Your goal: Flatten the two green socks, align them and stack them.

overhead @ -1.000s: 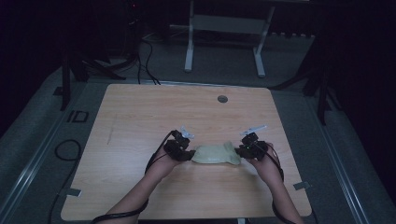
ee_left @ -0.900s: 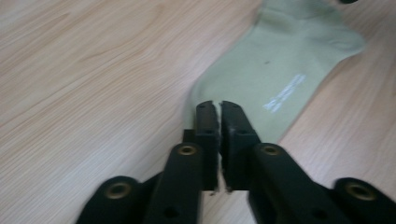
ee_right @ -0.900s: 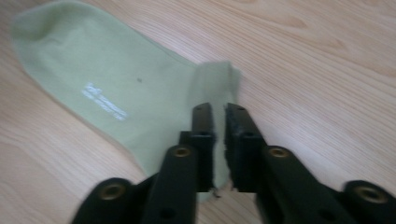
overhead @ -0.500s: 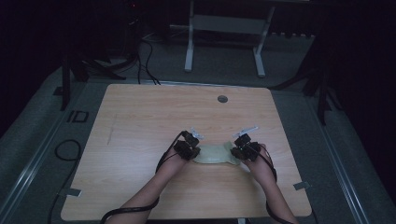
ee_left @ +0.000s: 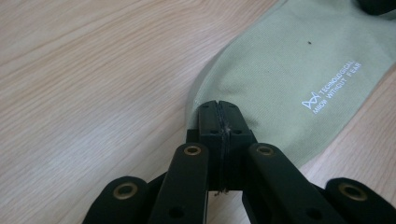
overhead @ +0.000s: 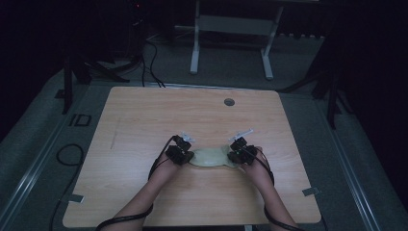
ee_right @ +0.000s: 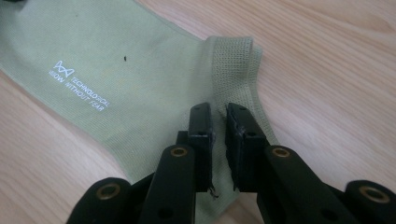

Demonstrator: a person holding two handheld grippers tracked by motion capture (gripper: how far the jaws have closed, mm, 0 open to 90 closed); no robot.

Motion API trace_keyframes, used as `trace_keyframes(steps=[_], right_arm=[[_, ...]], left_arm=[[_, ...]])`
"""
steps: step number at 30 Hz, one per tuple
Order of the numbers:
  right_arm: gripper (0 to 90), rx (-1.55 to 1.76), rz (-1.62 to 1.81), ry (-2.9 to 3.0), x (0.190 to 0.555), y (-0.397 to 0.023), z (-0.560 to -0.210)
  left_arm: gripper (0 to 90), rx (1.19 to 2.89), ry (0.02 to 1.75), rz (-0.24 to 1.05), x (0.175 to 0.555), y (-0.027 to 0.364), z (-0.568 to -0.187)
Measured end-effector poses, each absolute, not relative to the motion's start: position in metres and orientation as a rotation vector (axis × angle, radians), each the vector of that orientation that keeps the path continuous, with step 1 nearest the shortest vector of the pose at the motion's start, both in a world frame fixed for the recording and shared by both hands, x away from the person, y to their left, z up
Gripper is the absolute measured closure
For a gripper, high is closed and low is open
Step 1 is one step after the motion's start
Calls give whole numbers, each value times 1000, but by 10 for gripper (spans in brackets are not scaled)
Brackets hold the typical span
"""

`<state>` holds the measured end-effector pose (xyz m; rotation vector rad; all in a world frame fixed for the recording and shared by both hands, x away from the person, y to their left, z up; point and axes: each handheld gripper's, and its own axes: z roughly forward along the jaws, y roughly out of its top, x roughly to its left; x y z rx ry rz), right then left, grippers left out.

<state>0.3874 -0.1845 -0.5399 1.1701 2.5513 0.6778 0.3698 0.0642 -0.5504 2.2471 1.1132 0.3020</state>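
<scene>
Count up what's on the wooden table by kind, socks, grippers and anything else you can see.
Pale green sock: 1
Black grippers: 2, the left gripper and the right gripper, one at each end of the sock
Round grommet hole in the table: 1
Total: 4
</scene>
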Motion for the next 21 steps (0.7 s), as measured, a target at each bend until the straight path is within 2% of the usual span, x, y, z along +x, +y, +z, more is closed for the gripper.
trace_keyframes(steps=[14, 16, 18, 21], right_arm=[[797, 1125, 651, 2595, 398, -163, -538], [783, 1129, 671, 2605, 398, -163, -538], [757, 1110, 674, 2599, 395, -162, -536], [633, 1099, 764, 2598, 390, -160, -527]], left_arm=[[886, 2240, 1138, 285, 374, 81, -549], [828, 2231, 1117, 267, 373, 81, -547], [711, 2210, 1086, 237, 371, 81, -541], [571, 2189, 1044, 259, 366, 80, -531]])
